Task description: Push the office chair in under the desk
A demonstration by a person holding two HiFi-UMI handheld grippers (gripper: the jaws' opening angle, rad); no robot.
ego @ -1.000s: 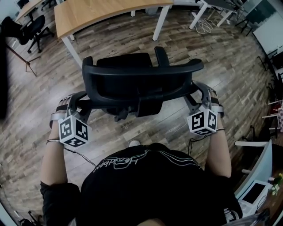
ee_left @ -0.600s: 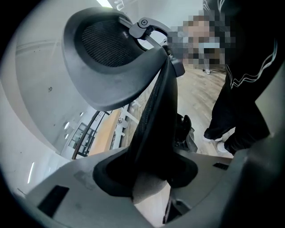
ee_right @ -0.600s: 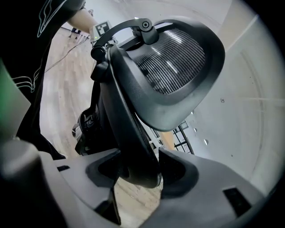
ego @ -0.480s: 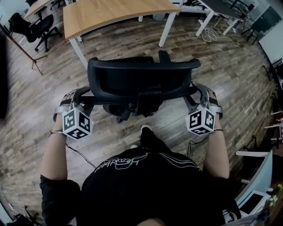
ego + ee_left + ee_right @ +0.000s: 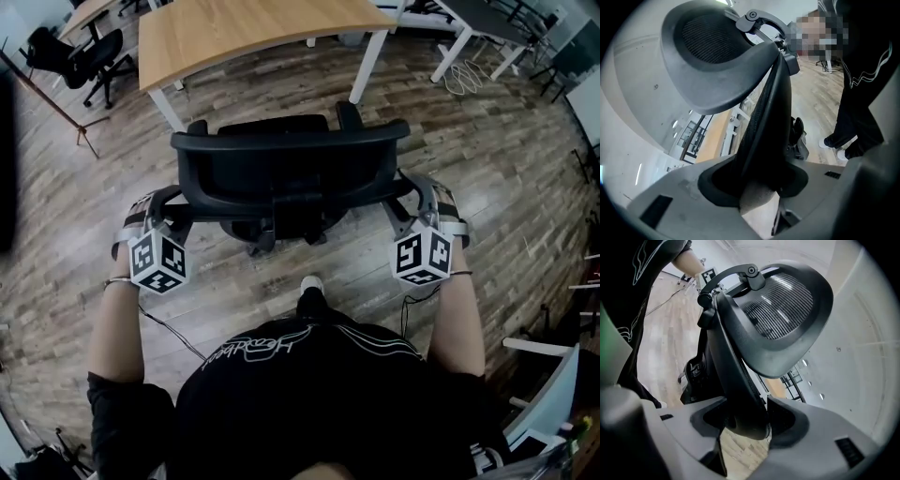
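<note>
Gripping the office chair [image 5: 281, 169] from behind, the person has one gripper on each side edge of its backrest [image 5: 766, 117]; the left gripper [image 5: 167, 208] is closed at a middling width on the left rim, whose dark edge fills the space between its jaws in the left gripper view; the right gripper [image 5: 415, 199] is clamped the same way on the right rim, the edge pinched between its jaws in the right gripper view. The mesh headrest [image 5: 787, 310] curves above both grips. The chair stands on the wood-plank floor [image 5: 506, 178] just short of the desk [image 5: 244, 28], its back turned to the person and its front facing the gap between the desk's two near white legs [image 5: 367, 64]; the seat is not yet under the wooden top. The person's shoe [image 5: 311, 283] shows just behind the chair; a second chair [image 5: 89, 52] stands well apart at the upper left of the head view.
</note>
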